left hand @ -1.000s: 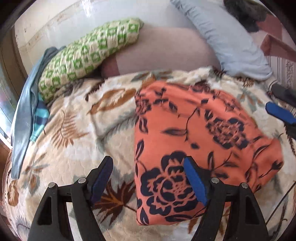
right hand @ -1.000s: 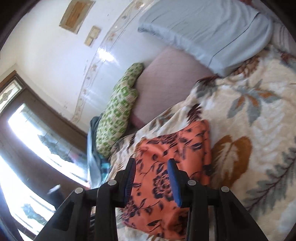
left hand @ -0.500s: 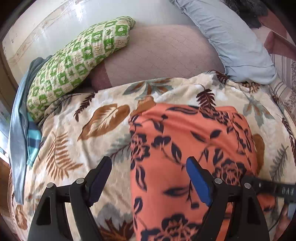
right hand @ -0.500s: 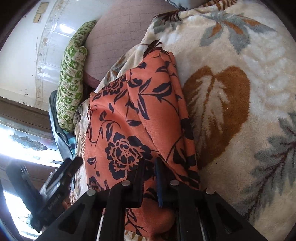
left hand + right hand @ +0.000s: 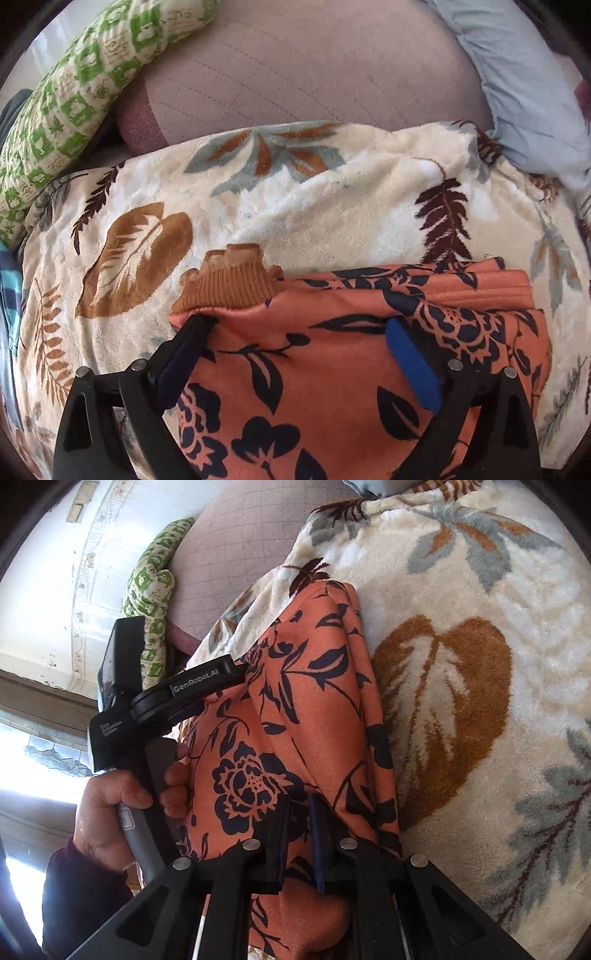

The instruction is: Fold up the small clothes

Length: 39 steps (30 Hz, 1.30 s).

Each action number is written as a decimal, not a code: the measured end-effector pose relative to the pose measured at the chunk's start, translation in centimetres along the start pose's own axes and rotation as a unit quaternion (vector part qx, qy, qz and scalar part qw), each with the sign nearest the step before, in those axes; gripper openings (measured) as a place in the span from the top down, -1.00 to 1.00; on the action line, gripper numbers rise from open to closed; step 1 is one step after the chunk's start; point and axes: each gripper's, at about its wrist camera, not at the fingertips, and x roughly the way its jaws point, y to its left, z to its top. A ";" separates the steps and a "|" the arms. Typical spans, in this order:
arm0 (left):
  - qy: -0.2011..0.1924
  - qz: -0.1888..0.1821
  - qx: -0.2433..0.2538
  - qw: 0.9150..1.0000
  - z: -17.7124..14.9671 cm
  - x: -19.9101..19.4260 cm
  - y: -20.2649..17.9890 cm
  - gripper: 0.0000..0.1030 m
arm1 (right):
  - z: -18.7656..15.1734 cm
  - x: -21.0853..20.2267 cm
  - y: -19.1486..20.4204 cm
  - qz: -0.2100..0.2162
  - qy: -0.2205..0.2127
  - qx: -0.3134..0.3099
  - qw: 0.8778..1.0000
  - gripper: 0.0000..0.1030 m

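An orange garment with dark blue flowers [image 5: 332, 369] lies folded on a plush leaf-print blanket [image 5: 295, 206]. A brown ribbed knit edge [image 5: 225, 284] pokes out at its far left corner. My left gripper [image 5: 297, 323] hangs over the far edge, its jaws opening wide. The left finger sits at the garment's corner and the right finger rests over the cloth, with neither pad pressing. In the right wrist view my right gripper [image 5: 300, 805] is shut on a fold of the orange garment [image 5: 295, 701] at its near end. The left gripper's finger [image 5: 207, 681] reaches the cloth's left side.
A green checked pillow [image 5: 66, 92], a mauve cushion [image 5: 314, 74] and a pale blue pillow [image 5: 524, 92] line the far side. A person's hand [image 5: 110, 805] in a dark sleeve holds the left gripper's handle. Bare blanket [image 5: 480, 627] spreads to the right of the garment.
My left gripper has travelled up to the garment's far edge with its jaws spreading wider. My right gripper dropped onto the near end and shut on a fold of cloth.
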 end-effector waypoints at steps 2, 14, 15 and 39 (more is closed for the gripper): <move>-0.017 -0.037 -0.026 0.999 -1.3 -2.4 1.5 -0.89 | 0.1 -0.2 0.1 0.003 -0.003 0.001 1.000 0.77; 0.004 0.000 0.034 0.999 -14.1 -5.8 4.4 -0.94 | -1.0 -1.6 3.2 -0.033 -0.016 -0.041 0.998 0.67; -0.003 -0.012 0.013 1.000 -14.4 -5.3 5.0 -1.00 | -1.1 -0.9 2.5 -0.052 0.000 -0.028 0.998 0.70; 0.048 -0.012 -0.012 0.999 -19.0 -6.9 5.6 -1.00 | -4.9 -0.4 2.5 -0.107 0.096 -0.076 0.987 0.70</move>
